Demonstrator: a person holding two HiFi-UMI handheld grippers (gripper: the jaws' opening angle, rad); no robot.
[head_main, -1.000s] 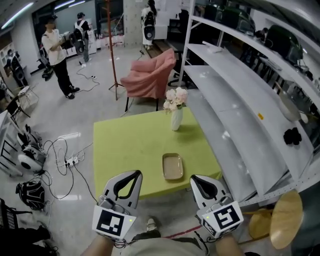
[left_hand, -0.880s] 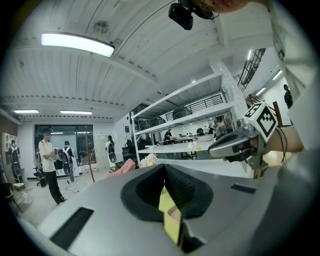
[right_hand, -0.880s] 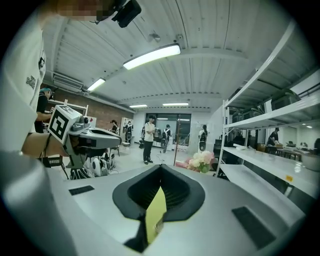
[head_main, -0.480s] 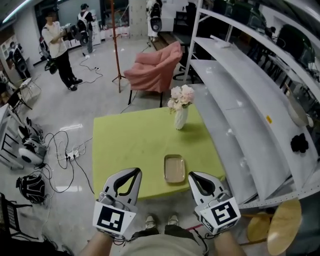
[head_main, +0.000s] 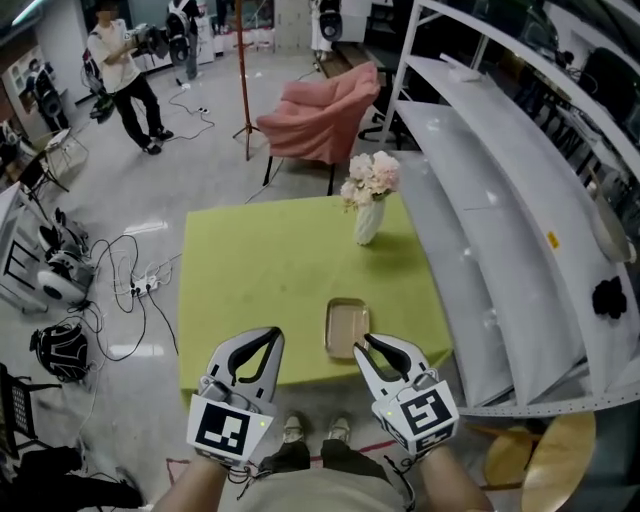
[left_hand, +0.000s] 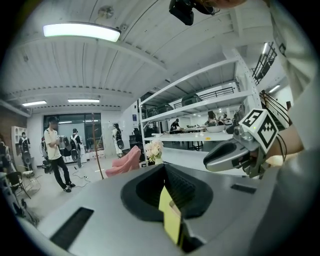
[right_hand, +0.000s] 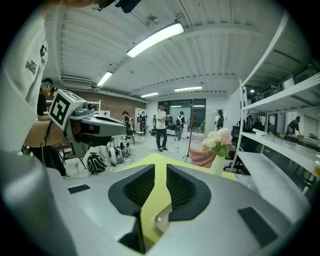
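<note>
The green table (head_main: 270, 270) is closer now. Our right tongs (head_main: 369, 343) have opened a crack near the tray (head_main: 346, 328). Our left tongs (head_main: 271, 336) stay shut. Both are empty.

Flower vase (head_main: 368, 222), pink armchair (head_main: 322, 118), white shelving (head_main: 480, 190), floor cables (head_main: 138, 290)

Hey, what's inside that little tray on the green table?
The tray shows only its bare tan floor, with nothing lying in it. The tip of the right gripper overlaps its near right corner, so that small bit is hidden.
</note>
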